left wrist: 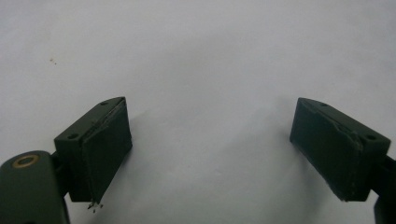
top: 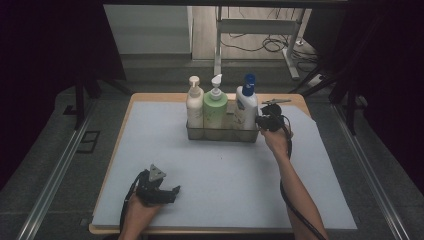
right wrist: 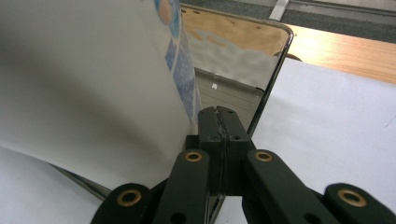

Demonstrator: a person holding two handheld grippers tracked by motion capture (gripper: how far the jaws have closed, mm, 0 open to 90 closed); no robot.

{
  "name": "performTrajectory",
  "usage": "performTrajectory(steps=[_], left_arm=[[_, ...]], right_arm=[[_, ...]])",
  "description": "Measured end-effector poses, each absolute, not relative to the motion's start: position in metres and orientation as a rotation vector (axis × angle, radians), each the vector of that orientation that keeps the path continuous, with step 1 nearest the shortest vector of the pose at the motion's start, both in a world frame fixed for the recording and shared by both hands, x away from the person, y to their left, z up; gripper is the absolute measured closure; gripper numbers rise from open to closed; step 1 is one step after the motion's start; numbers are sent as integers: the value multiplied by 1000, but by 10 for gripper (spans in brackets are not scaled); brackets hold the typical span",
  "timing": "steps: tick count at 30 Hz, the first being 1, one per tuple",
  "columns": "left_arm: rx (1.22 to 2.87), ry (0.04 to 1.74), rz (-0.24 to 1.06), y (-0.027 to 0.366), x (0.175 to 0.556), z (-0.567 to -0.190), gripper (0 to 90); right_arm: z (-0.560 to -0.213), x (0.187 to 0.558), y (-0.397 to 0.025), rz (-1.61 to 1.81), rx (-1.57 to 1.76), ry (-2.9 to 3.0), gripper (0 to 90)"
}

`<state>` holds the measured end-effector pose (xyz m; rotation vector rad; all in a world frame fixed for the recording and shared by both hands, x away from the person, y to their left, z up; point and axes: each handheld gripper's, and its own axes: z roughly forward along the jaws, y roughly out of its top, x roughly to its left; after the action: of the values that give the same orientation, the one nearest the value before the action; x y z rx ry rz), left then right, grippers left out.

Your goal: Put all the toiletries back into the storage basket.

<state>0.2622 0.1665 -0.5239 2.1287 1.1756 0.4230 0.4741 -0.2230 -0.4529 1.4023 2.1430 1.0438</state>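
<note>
The right claw (top: 263, 122), arm stretched toward the worktop's far edge, was clamped on the metal basket's (right wrist: 273, 70) rim. The left claw (top: 172, 192) rested near the front-left corner, spread apart.

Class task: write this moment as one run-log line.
right gripper: shut on basket rim, beside blue-capped bottle | left gripper: open, over table sheet, holding nothing
</note>
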Motion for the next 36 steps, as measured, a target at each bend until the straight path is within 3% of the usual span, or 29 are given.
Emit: performTrajectory(steps=[36], left_arm=[[2129, 1177, 422, 166, 262, -524, 121]], right_arm=[[-460, 471, -201, 1043, 1351, 2234, 880]])
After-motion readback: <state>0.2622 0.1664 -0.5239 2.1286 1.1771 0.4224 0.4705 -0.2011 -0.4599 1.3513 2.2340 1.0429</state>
